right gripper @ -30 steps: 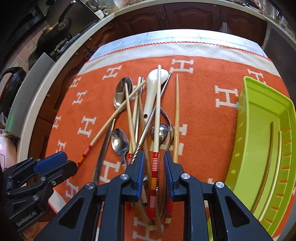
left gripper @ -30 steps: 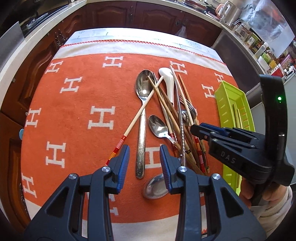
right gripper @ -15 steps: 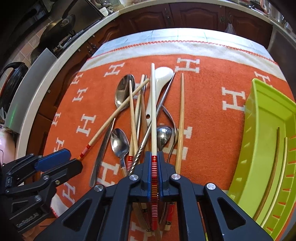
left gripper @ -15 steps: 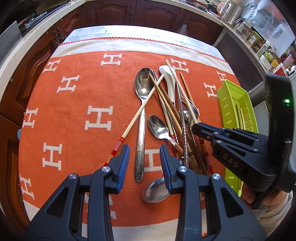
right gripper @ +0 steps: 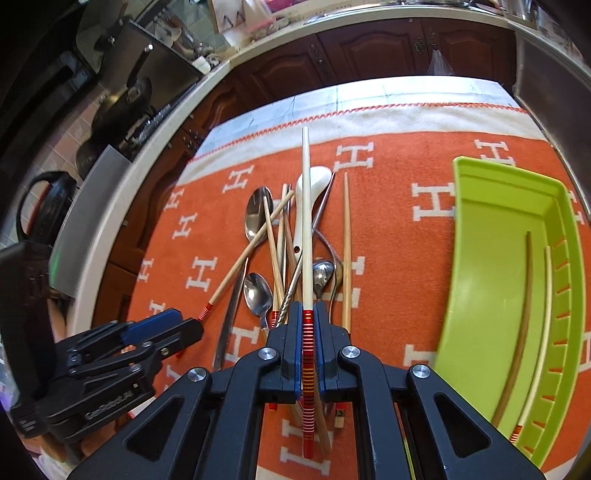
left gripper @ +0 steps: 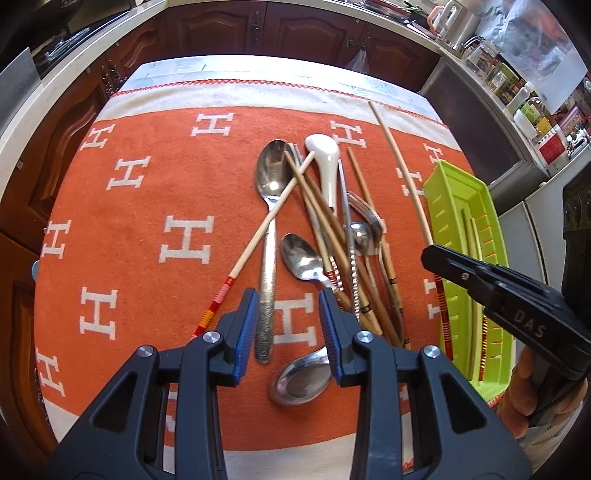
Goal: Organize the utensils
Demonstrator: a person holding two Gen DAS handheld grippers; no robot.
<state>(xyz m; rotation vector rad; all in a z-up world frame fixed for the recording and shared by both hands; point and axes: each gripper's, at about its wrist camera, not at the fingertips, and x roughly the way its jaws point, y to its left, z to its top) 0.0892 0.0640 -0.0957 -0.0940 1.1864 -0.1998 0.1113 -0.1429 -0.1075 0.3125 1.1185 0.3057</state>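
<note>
A pile of spoons and chopsticks (left gripper: 325, 236) lies on the orange cloth (left gripper: 147, 206). My right gripper (right gripper: 307, 317) is shut on a pale chopstick with a red-striped end (right gripper: 306, 221) and holds it lifted above the pile; it also shows in the left wrist view (left gripper: 402, 177), beside the green tray (left gripper: 454, 206). My left gripper (left gripper: 288, 310) is open and empty, hovering over the handle of a long metal spoon (left gripper: 269, 236). The tray (right gripper: 495, 258) holds two chopsticks (right gripper: 521, 310).
A white ceramic spoon (left gripper: 325, 162) lies at the far end of the pile. Another striped chopstick (left gripper: 258, 243) lies slanted across the long spoon. Dark wooden cabinets (left gripper: 295, 29) and counters surround the table.
My right gripper closed on the striped chopstick and lifted it up and to the right, towards the green tray. My left gripper stayed open in about the same place.
</note>
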